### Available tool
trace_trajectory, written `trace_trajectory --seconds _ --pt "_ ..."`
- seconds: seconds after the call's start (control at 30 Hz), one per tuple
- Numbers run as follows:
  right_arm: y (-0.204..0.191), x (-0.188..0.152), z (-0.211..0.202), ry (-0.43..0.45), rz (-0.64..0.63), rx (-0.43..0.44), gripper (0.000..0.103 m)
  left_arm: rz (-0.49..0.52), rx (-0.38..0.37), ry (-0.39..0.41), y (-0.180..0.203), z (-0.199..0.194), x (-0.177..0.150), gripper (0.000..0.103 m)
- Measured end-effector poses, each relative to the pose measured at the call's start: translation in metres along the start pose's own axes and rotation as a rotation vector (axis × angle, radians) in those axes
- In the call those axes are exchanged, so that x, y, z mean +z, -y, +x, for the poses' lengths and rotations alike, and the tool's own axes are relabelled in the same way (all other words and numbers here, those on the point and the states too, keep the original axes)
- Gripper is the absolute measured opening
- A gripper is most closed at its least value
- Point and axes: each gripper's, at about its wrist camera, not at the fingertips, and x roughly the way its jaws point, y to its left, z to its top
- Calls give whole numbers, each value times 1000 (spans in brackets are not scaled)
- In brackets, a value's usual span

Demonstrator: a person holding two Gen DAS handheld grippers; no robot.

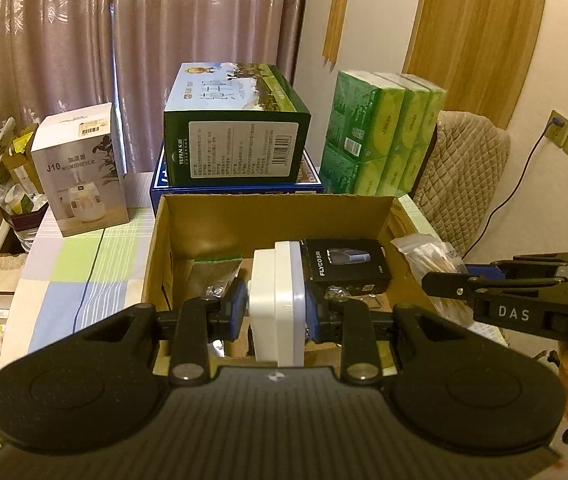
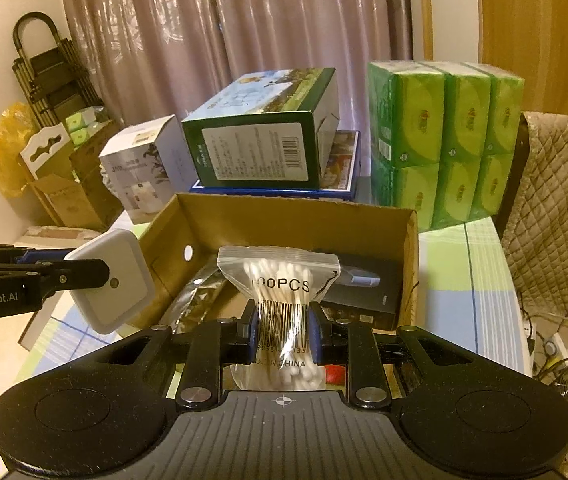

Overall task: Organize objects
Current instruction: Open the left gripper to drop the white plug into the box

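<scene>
Both wrist views are dim and carry a warm yellow-brown cast typical of indoor artificial lighting. No daylight passes the closed curtain (image 1: 84,40) beyond the left gripper (image 1: 276,312), though its folds carry pale sheen. Fisheye distortion bows straight lines toward the frame edges, and the corners darken into black vignette. The cardboard box (image 2: 295,220) ahead of the right gripper (image 2: 282,332) keeps a shadowed interior. The bag of cotton swabs (image 2: 280,276) between its fingers shows mild glare on the plastic. Green tissue packs (image 2: 443,136) beyond and to the right appear slightly soft. The gripper bodies nearest each lens are dark, with little surface detail.
</scene>
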Motion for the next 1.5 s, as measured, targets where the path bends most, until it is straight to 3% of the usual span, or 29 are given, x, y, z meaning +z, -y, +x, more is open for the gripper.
trace_trajectory --seconds 0.5,0.73,0.8,0.83,1.5 --pt "5 12 21 -15 23 3 21 5 -9 -19 -3 34 10 25" --pt "6 9 28 -18 26 2 21 4 9 12 -3 50 14 26" --pt "8 8 29 -20 32 4 21 -9 24 19 -5 53 14 47" --pt "8 7 29 -20 33 5 21 -16 25 22 -6 53 13 48" --pt "-5 12 23 -14 29 17 21 -16 49 -14 -17 35 -2 48"
